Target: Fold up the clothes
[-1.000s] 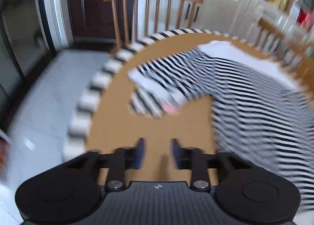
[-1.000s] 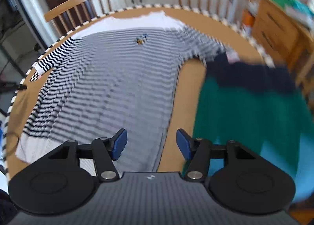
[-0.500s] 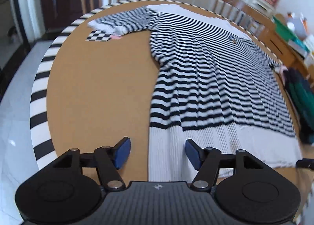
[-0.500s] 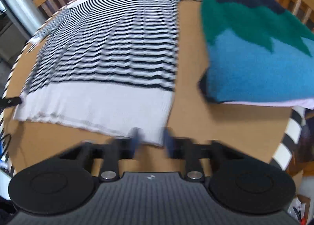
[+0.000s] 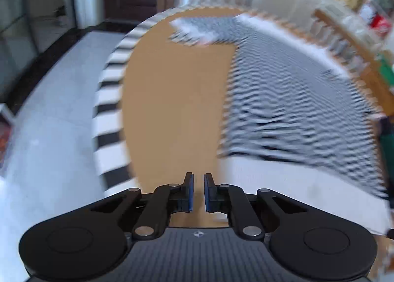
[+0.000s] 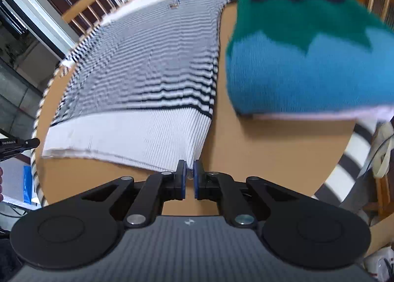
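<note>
Right wrist view: the striped sweater [image 6: 147, 72] lay flat on the round wooden table [image 6: 258, 154], beside a folded blue-and-green sweater [image 6: 307, 65]. The right gripper [image 6: 188, 178] had its fingers pressed together at the near right corner of the white hem; whether cloth was pinched could not be told. Left wrist view, blurred: the left gripper [image 5: 198, 191] had its fingers nearly together over bare tabletop, just left of the hem.

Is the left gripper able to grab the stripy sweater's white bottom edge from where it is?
Probably yes. The left gripper hangs over bare table just beside the stripy sweater, with nothing between them. Its jaws look shut on nothing, so they must open first.
</note>
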Action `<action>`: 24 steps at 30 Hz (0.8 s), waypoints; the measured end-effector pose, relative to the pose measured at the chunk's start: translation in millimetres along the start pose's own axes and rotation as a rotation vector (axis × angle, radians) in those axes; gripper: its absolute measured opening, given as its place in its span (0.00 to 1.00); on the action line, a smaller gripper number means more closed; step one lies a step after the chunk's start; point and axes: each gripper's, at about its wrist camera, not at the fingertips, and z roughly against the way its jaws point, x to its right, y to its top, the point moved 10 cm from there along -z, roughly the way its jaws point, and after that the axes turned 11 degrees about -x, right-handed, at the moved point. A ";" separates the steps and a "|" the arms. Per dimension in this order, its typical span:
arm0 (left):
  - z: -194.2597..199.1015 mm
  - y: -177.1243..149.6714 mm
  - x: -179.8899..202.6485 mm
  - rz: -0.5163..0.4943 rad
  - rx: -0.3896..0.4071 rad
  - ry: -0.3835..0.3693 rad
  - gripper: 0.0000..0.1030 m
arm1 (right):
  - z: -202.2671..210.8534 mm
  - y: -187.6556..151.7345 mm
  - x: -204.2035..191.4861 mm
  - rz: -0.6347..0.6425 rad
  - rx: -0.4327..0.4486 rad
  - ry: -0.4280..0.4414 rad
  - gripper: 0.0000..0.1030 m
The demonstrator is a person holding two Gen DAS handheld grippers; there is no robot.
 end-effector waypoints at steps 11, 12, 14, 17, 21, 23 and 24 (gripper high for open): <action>5.3 -14.2 8.2 0.111 0.004 -0.094 0.29 | -12.2 0.0 5.2 0.036 -0.024 0.007 0.07; 5.3 -14.7 11.8 0.096 0.009 -0.081 0.29 | -13.3 -1.4 4.2 0.042 -0.023 0.006 0.07; 4.1 -17.5 22.3 0.046 0.016 -0.069 0.29 | -12.7 -1.9 4.6 0.046 -0.026 0.010 0.07; 8.6 -18.8 36.3 0.000 0.052 -0.076 0.32 | -12.0 -1.5 5.3 0.048 -0.026 0.015 0.07; -5.9 -26.2 45.7 -0.080 0.010 0.001 0.22 | -12.3 -1.7 5.8 0.056 -0.025 0.014 0.07; -6.1 -27.6 45.6 -0.124 0.020 0.063 0.07 | -11.3 -1.6 5.9 0.058 -0.025 0.006 0.07; -5.1 -28.2 43.9 -0.131 0.022 0.081 0.05 | -10.4 -1.6 6.0 0.059 -0.023 0.000 0.07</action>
